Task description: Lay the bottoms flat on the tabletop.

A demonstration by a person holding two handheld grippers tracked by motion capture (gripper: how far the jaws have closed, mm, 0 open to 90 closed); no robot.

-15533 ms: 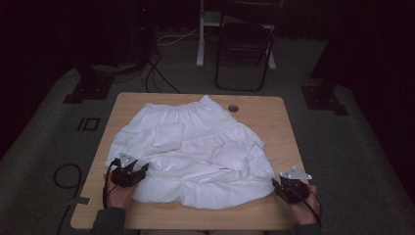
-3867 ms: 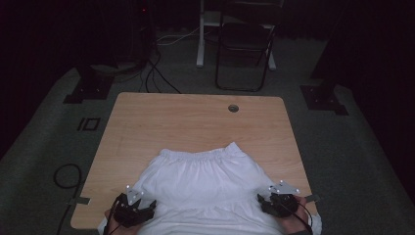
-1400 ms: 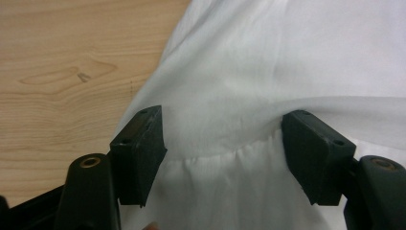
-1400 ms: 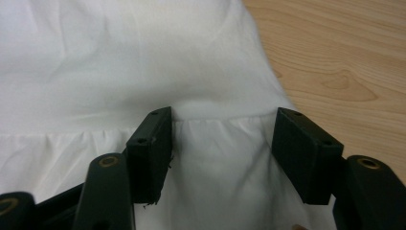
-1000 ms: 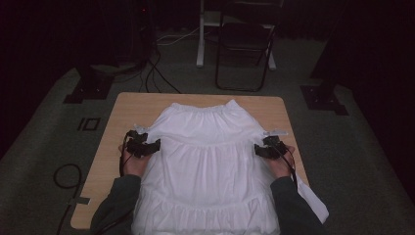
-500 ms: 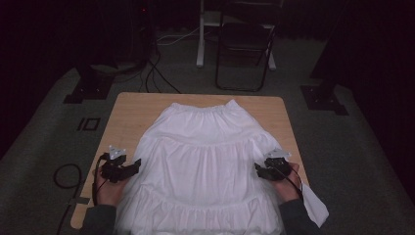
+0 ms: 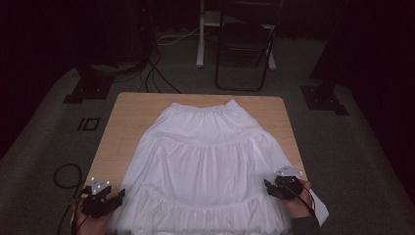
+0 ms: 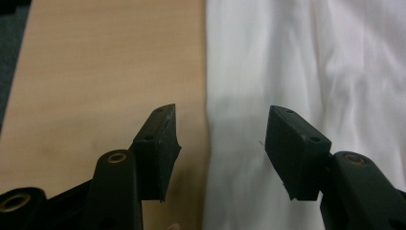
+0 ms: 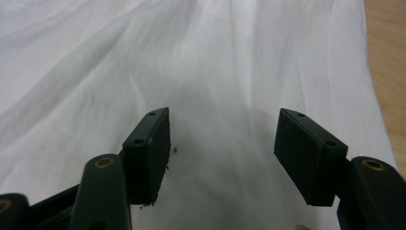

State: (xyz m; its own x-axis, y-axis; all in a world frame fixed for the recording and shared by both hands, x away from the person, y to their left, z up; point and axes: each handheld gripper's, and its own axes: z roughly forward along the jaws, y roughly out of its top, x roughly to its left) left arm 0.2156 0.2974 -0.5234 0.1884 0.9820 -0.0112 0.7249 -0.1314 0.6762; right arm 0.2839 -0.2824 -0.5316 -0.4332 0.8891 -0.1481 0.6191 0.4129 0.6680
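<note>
1. The left gripper (image 8: 219, 143) has its jaws apart, and they have just been closing in; nothing is clamped. They straddle the white skirt's (image 7: 208, 166) left edge, likely lining up a pinch there.
2. The right gripper (image 9: 221, 153) hovers with jaws apart over the skirt, just inside its right edge, gripping nothing.
3. The skirt lies flat on the wooden table (image 7: 132, 107), waistband at the far end, hem overhanging the near edge, seemingly spread for folding.

overhead view, two close skirt (image 7: 208, 161) views
</note>
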